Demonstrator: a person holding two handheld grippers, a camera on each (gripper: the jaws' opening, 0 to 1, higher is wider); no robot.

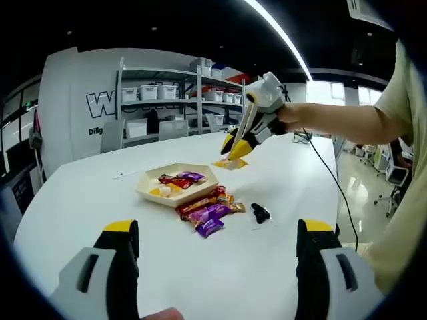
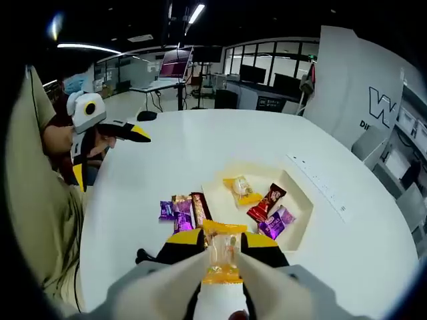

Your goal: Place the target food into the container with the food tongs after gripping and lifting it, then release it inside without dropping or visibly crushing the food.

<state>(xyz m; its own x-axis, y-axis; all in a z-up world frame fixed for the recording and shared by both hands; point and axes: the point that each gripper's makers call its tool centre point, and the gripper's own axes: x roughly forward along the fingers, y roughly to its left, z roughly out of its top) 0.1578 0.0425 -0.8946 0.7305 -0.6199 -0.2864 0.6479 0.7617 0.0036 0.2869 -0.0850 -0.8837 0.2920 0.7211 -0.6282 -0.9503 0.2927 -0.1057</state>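
My right gripper (image 2: 223, 248) is shut on a clear orange-edged snack packet (image 2: 223, 260). In the left gripper view that right gripper (image 1: 235, 148) hangs beyond the cream hexagonal tray (image 1: 175, 171), and the packet (image 1: 231, 163) sits low over the table. The tray (image 2: 303, 208) holds a yellow snack (image 2: 241, 189), a red one (image 2: 265, 202) and a purple one (image 2: 277, 223). A pile of wrapped snacks (image 1: 208, 210) lies on the table beside the tray. My left gripper (image 1: 219, 233) stands wide open near the table's front edge, with nothing between its jaws.
A small black object (image 1: 260, 213) lies right of the pile. The white table (image 1: 87, 200) has free room all around the tray. A person's arm (image 1: 333, 123) holds the right gripper. A cable (image 1: 333, 180) trails off the table's right edge. Shelves with bins (image 1: 160, 107) stand behind.
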